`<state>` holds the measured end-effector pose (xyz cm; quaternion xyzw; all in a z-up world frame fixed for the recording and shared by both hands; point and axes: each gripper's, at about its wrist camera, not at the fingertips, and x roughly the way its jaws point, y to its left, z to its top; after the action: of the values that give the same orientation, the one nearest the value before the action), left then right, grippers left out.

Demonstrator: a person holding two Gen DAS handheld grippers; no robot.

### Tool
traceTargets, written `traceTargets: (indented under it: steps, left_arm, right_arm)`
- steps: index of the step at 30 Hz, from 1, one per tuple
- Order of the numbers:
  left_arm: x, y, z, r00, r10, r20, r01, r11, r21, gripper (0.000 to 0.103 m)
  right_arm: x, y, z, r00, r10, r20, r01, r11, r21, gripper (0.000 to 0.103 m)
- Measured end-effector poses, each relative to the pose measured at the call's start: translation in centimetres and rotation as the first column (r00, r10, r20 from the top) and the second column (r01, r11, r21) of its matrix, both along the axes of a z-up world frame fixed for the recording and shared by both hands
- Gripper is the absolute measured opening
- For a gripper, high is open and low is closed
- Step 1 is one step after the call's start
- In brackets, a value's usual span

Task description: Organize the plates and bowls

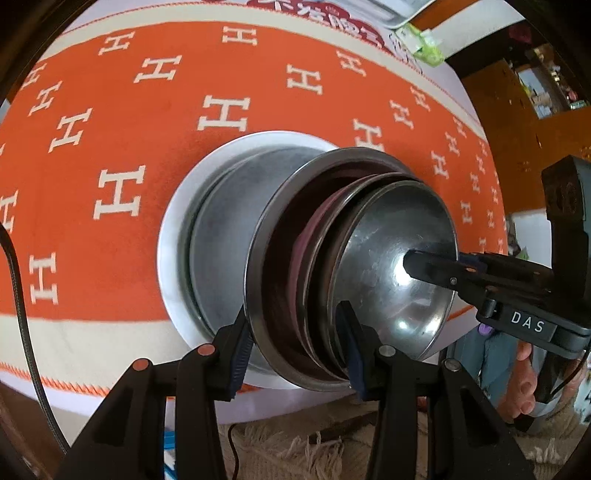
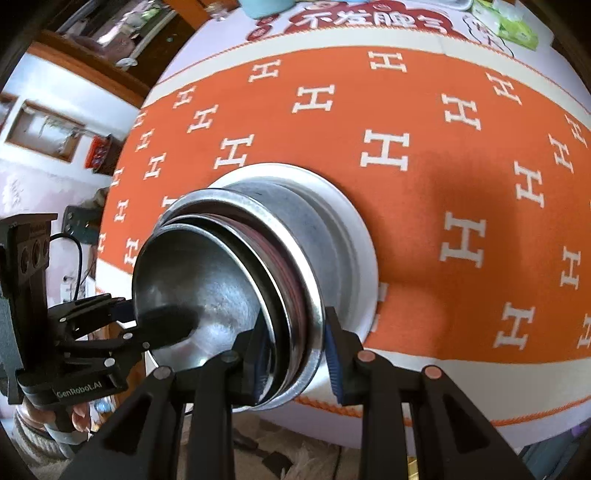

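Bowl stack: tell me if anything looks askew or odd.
The nested steel bowls are not sitting level; the stack tilts well over, held off the orange cloth by the left gripper and right gripper clamped on opposite rims. The inner bowls sit unevenly, rims off-centre. No spill or damage shows.

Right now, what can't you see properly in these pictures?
- How many bowls are in the stack: both views show only nested rims.
- The white plate underneath: mostly covered by the stack.
- Red writing at the table's far end: cut off by the top edge.
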<state>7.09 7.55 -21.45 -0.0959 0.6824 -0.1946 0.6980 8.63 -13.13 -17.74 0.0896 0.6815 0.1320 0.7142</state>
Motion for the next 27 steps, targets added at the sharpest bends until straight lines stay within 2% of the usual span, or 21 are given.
traceTargets:
  steps: [4,9,10,12,14,17,20,27]
  left_arm:
    - [1.2,0.6,-1.5,0.998,-0.052,-0.016,0.052,0.999,0.013,0.042]
    - [1.8,0.2,-1.6,0.995,-0.104,-0.003,0.104,0.995,-0.006,0.049]
    - [1.8,0.0,-1.5,0.992,-0.123,0.007,0.123,0.992,0.001,0.052]
    - [1.7,-0.7,-1.1,0.989,-0.147,0.027,0.146,0.989,0.015,0.070]
    - [1.5,-0.9,-0.4,0.986,-0.155,0.061,0.154,0.988,0.020,0.079]
    - [1.3,-0.9,0.3,0.984,-0.163,0.065,0.163,0.987,0.013,0.081]
    - [1.0,-0.6,1.0,0.985,-0.154,0.076,0.153,0.988,0.025,0.090]
    - [-1.2,-1.0,4.7,0.970,-0.137,0.200,0.116,0.987,0.115,0.100]
  right_arm:
    - [0.3,0.9,-1.0,0.999,-0.041,-0.013,0.041,0.999,-0.031,0.028]
    - [0.4,1.2,-1.7,0.994,-0.107,-0.020,0.106,0.993,-0.056,0.031]
    - [0.4,1.2,-1.7,0.993,-0.115,-0.014,0.114,0.992,-0.062,0.032]
    - [0.3,1.4,-1.3,0.993,-0.117,0.016,0.118,0.989,-0.093,0.032]
    - [0.1,1.7,-0.6,0.993,-0.110,0.052,0.116,0.986,-0.121,0.039]
    - [-0.3,1.7,0.1,0.990,-0.114,0.082,0.123,0.986,-0.116,0.047]
    - [-0.9,1.5,0.7,0.987,-0.127,0.099,0.138,0.984,-0.109,0.047]
    - [-2.2,0.5,2.2,0.981,-0.137,0.136,0.146,0.987,-0.064,0.047]
